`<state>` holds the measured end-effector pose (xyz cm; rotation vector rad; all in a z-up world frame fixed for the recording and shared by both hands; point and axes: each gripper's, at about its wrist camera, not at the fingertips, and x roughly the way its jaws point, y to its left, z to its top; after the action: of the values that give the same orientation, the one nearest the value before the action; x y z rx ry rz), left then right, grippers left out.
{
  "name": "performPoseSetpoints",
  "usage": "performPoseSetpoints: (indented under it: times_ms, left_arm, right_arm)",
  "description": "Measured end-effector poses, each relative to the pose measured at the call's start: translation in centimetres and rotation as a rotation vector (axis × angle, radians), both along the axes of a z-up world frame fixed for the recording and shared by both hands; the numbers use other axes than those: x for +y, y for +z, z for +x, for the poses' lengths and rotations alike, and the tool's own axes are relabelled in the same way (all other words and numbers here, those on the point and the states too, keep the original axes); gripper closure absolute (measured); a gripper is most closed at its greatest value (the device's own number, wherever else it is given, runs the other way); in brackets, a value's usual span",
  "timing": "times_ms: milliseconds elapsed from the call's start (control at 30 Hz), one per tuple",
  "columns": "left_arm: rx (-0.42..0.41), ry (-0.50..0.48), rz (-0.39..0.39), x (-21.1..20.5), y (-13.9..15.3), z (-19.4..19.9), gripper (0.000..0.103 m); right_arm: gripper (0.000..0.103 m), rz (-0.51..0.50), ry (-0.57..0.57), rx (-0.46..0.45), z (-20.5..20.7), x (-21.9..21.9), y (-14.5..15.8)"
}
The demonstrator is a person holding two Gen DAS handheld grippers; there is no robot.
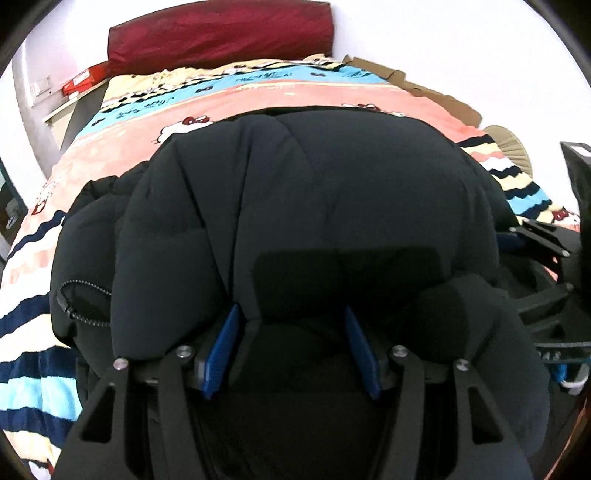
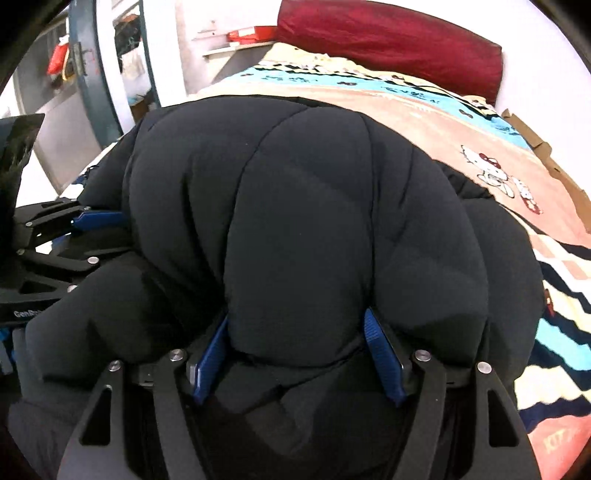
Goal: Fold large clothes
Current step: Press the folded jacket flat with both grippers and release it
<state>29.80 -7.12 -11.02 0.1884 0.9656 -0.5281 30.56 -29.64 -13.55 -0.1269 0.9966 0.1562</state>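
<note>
Your black puffer jacket [image 1: 295,192] lies bunched on the near part of the bed's striped cartoon blanket [image 1: 258,96]. Left gripper [image 1: 291,350]: blue pads clamp a thick fold. Right gripper [image 2: 299,354]: likewise gripping padded jacket. Red pillow [image 1: 221,33] lies far.

blocked: black puffer jacket [image 1: 295,206] | free: patterned blanket [image 1: 295,92] beyond
</note>
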Motion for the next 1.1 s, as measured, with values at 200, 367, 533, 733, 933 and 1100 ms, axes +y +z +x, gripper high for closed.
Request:
performPoseSetpoints:
  times_ms: [200, 367, 533, 733, 933, 1100]
  left_arm:
    - [-0.015, -0.021, -0.136, 2.3, 4.4, -2.3, 0.047]
    - [-0.011, -0.091, -0.2, 2.5, 5.9, -4.2, 0.047]
    - [0.031, -0.099, -0.076, 0.3, 1.5, -4.7, 0.046]
    - [0.014, -0.083, -0.028, -0.7, -0.6, -3.9, 0.046]
    - [-0.032, -0.049, 0.029, -1.3, -0.9, -5.1, 0.046]
    - [-0.1, -0.026, 0.041, -1.0, 1.2, -6.8, 0.046]
  right_arm:
    - [0.035, 0.086, 0.006, -0.037, -2.8, -1.4, 3.9]
    - [0.035, 0.107, 0.056, -0.064, -4.6, -0.5, 5.3]
    - [0.035, 0.062, 0.055, 0.009, -3.6, -0.1, 1.6]
    - [0.034, 0.048, 0.016, 0.027, -2.6, -0.4, -1.2]
    - [0.034, 0.014, 0.006, 0.027, -2.8, 0.0, -1.3]
    - [0.035, 0.04, -0.001, -0.011, -4.6, 0.1, 0.9]
